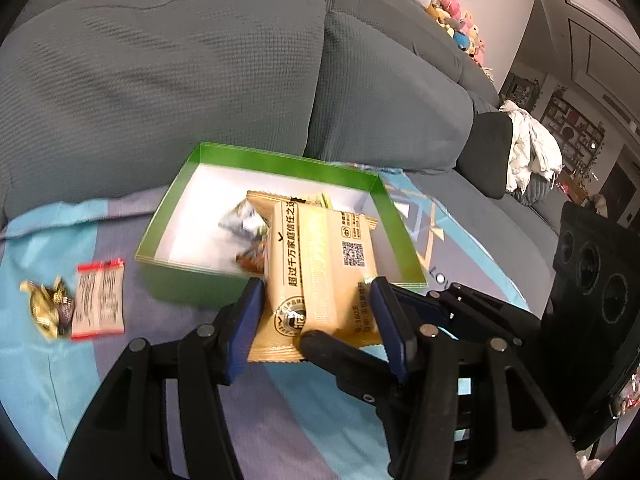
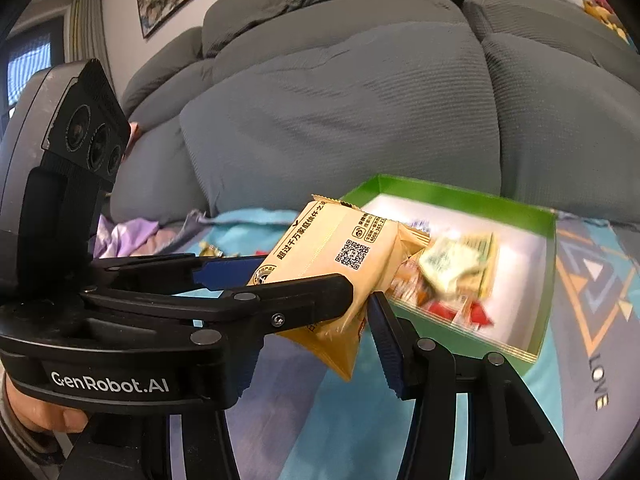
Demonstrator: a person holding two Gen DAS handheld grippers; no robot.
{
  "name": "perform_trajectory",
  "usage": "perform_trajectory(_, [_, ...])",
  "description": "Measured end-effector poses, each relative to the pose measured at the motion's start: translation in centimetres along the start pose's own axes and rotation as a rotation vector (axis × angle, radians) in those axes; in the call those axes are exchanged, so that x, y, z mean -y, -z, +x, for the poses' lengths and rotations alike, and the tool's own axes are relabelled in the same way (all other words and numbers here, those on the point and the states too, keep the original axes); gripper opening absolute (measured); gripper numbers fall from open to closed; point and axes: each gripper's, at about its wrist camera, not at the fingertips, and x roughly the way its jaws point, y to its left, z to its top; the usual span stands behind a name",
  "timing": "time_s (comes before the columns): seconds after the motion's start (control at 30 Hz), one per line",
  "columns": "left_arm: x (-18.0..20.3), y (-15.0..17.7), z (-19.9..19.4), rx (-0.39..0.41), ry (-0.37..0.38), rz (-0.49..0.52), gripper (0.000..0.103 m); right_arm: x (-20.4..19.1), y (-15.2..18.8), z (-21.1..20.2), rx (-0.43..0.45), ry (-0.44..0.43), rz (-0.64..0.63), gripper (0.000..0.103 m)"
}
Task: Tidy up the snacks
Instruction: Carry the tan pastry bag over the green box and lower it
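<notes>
over the near wall of the green box [image 1: 276, 280], the tan snack pack [image 1: 320, 280] hangs clamped in both tongs: left tongs [image 1: 316, 312] on its sides, right tongs [image 2: 362, 308] pinching the lower end. risk: uneven release tips it off the rim onto the blanket [image 1: 52, 360]. two loose snacks [image 1: 76, 308] sit outside.
</notes>
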Motion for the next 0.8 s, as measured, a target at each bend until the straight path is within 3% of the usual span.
perform_trajectory(0.43, [-0.8, -5.2, 5.0, -0.015, -0.012, 0.018, 0.055, 4.0, -3.5, 3.4, 0.003, 0.024, 0.021, 0.053])
perform_trajectory(0.8, [-3.2, -6.4, 8.2, -0.068, -0.006, -0.044, 0.055, 5.5, -4.8, 7.4, -0.068, 0.052, 0.007, 0.053])
